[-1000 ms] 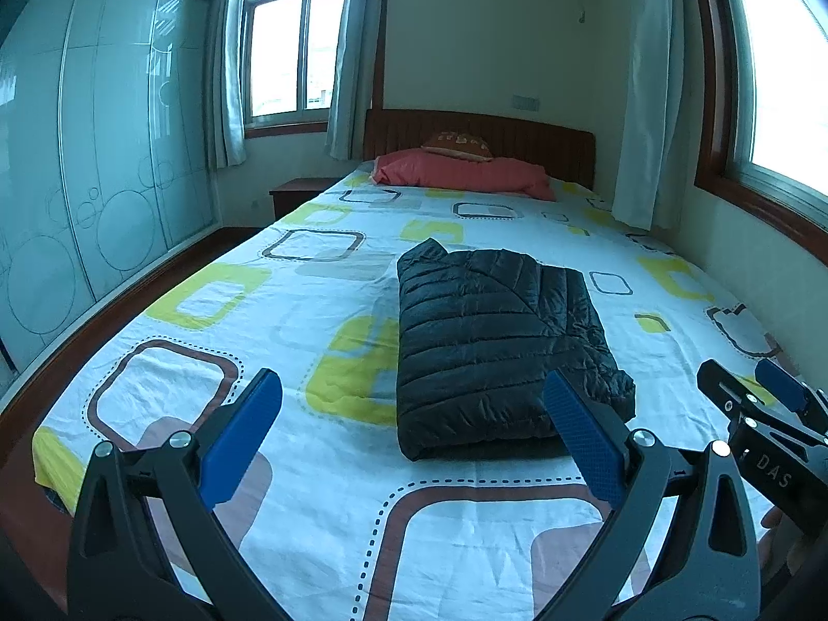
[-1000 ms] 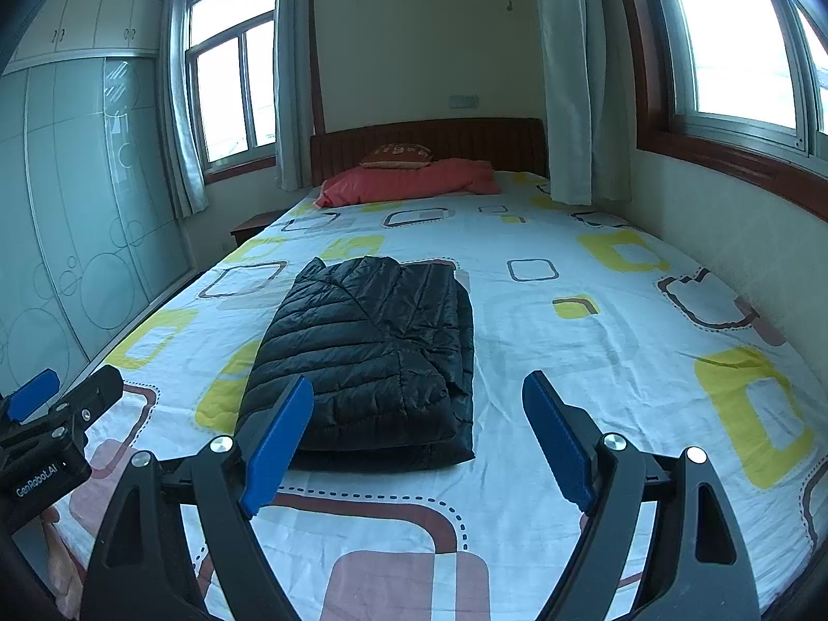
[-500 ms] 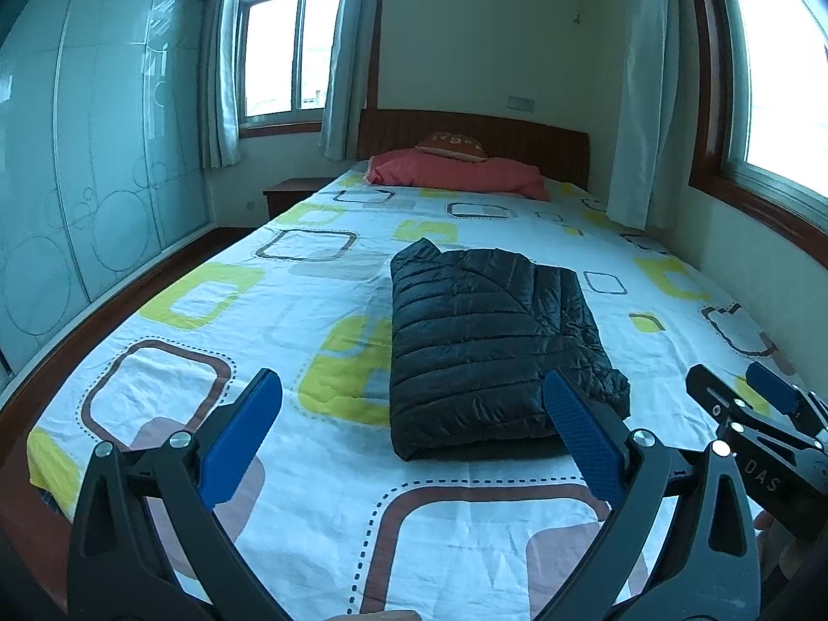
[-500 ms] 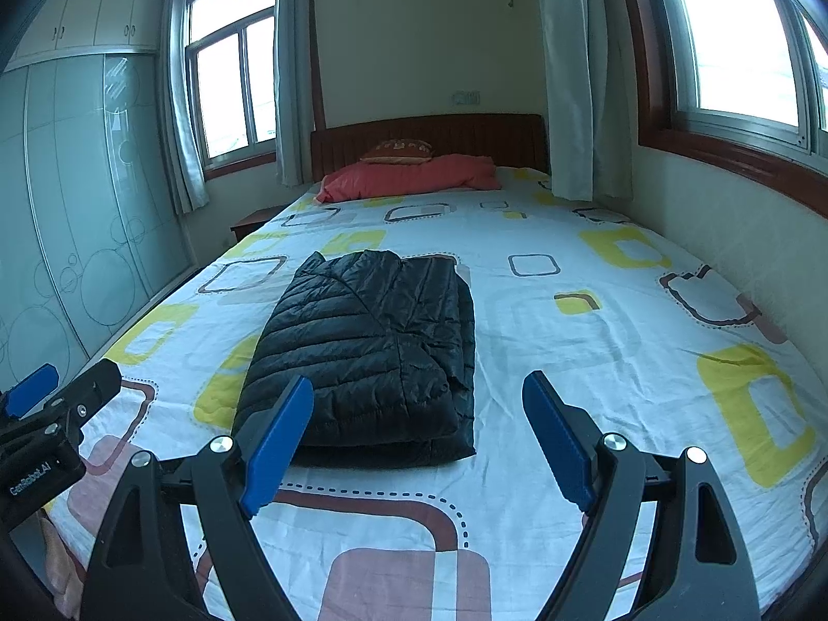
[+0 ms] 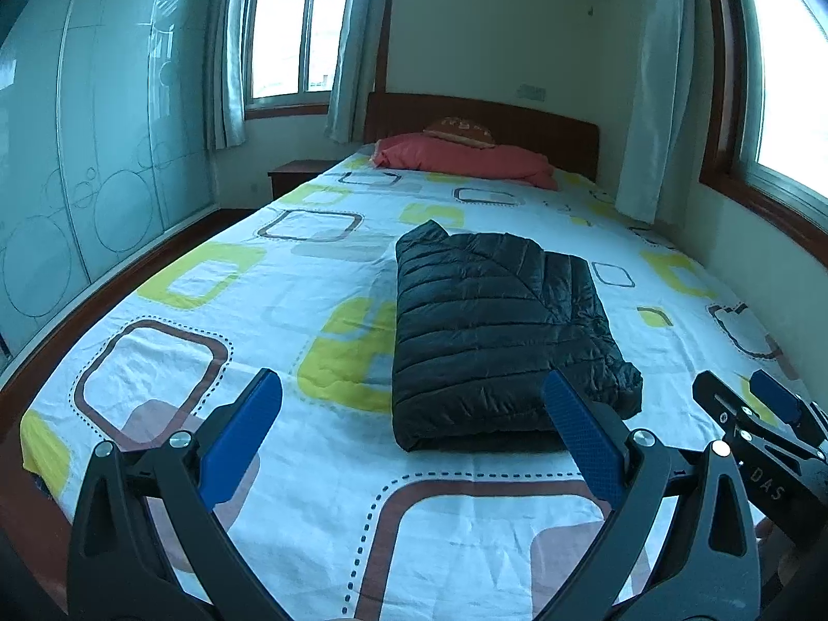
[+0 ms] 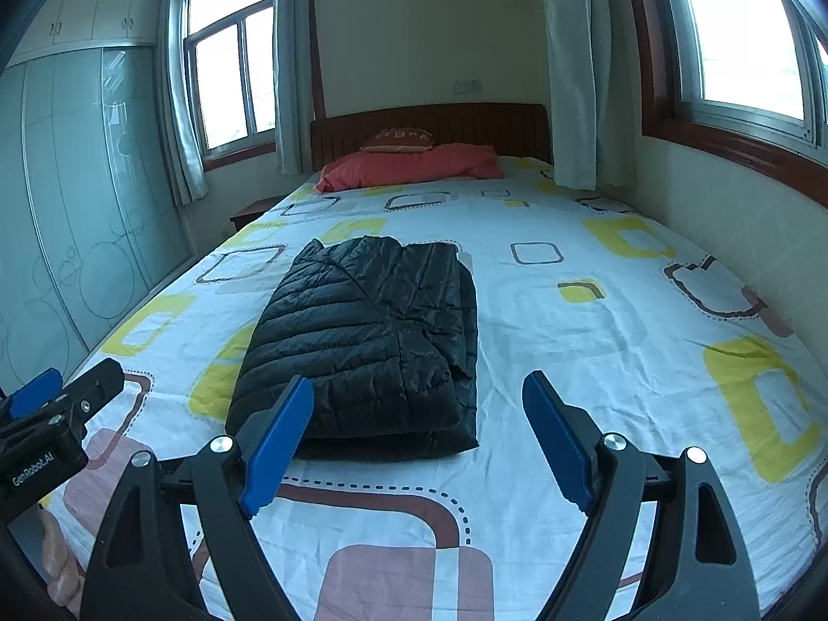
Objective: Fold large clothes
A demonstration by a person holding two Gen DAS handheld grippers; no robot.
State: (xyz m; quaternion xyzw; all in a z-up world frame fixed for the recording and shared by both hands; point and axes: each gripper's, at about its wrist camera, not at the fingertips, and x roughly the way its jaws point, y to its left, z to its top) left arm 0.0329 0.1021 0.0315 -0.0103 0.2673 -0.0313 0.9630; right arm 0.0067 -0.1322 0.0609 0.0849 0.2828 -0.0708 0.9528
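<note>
A black quilted puffer jacket [image 5: 491,331] lies folded into a thick rectangle in the middle of the bed [image 5: 207,362]; it also shows in the right wrist view [image 6: 367,346]. My left gripper [image 5: 409,429] is open and empty, held above the foot of the bed, short of the jacket's near edge. My right gripper [image 6: 419,434] is open and empty, also short of the jacket's near edge. The right gripper shows at the right edge of the left wrist view [image 5: 760,429]. The left gripper shows at the left edge of the right wrist view [image 6: 46,414].
The bed carries a white sheet with yellow and brown squares. A red pillow [image 5: 466,160] and a wooden headboard [image 5: 517,124] are at the far end. Glass wardrobe doors [image 5: 77,181] run along the left. A wall with windows [image 6: 750,52] runs along the right. A nightstand [image 5: 295,176] stands at the far left.
Both grippers have drawn back and tilted up a little, staying open and empty. The folded jacket has not moved.
</note>
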